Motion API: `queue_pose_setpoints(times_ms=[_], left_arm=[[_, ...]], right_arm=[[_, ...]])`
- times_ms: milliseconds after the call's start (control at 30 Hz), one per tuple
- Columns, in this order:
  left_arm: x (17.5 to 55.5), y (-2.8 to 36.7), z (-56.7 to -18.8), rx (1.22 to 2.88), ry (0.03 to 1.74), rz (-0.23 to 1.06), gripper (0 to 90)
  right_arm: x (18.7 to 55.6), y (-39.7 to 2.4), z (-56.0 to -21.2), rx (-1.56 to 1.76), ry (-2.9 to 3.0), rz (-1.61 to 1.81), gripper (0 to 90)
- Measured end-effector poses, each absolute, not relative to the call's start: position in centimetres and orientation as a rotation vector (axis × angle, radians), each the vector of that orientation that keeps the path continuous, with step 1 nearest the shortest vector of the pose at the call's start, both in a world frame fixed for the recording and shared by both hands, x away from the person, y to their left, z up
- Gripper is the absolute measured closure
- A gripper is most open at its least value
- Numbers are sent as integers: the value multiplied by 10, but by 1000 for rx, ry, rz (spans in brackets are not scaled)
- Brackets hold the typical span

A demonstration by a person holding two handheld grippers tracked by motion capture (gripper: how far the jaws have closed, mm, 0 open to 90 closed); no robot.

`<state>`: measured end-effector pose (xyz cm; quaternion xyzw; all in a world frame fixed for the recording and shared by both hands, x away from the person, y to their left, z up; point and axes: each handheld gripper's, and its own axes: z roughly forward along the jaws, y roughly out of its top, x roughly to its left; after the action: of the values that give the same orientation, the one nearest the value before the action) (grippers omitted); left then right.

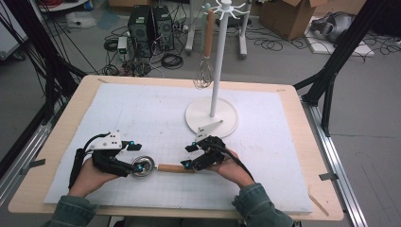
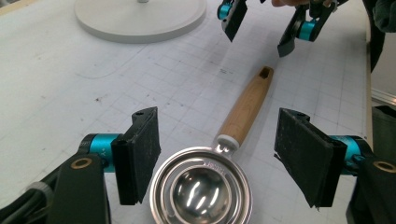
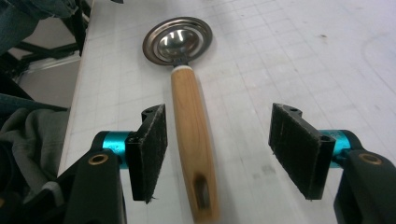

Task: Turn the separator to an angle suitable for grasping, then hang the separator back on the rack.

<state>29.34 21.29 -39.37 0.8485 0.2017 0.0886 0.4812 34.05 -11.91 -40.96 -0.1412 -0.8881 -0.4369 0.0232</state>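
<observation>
No text, label, brand, number or sign can be read in any of the views. The white mat (image 1: 142, 113) on the table carries only a faint printed grid with no legible figures. A small stamped mark sits on the rim of the metal strainer (image 2: 201, 189) near its wooden handle, too small and blurred to make out.

Lab: computer towers (image 1: 151, 29), floor cables (image 1: 172, 60)

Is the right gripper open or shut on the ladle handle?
Open: the right gripper has both pads clear of the ladle handle between them.
</observation>
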Motion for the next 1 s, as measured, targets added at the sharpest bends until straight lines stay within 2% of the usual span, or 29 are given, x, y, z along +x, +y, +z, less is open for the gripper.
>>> queue_pose_setpoints(times_ms=[467,1000], left_arm=[[299,196,-389,2135,390,179,354],[307,181,-401,2214,286,120,400]], right_arm=[[323,-167,-403,-547,-2753,-1451,329],[308,-197,-406,-626,-2761,-1489,321]])
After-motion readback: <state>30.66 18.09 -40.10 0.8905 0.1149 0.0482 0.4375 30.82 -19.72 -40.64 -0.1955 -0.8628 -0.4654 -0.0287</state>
